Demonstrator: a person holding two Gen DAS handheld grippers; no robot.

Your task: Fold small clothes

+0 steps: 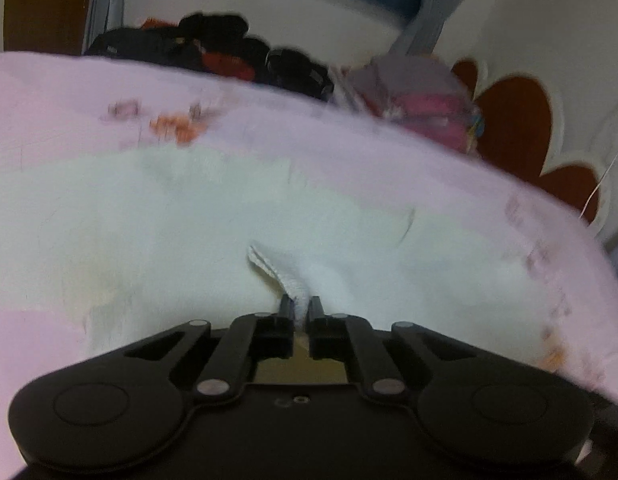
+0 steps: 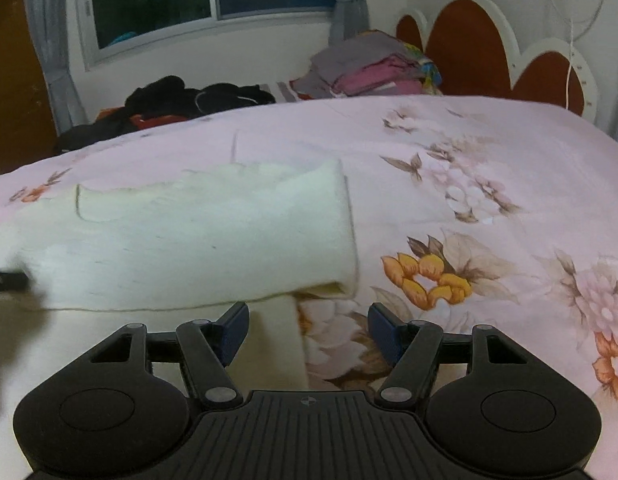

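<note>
Left tongs pinch the cream garment's ribbed edge; right tongs gape empty

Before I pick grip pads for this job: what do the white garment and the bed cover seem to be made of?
White garment: looks like soft, matte knit cotton; the ribbed hem pinched in the left gripper shows a woven texture. Bed cover: smooth, thin pink fabric with printed flowers, probably cotton or a polyester blend; the look leaves that open.
</note>
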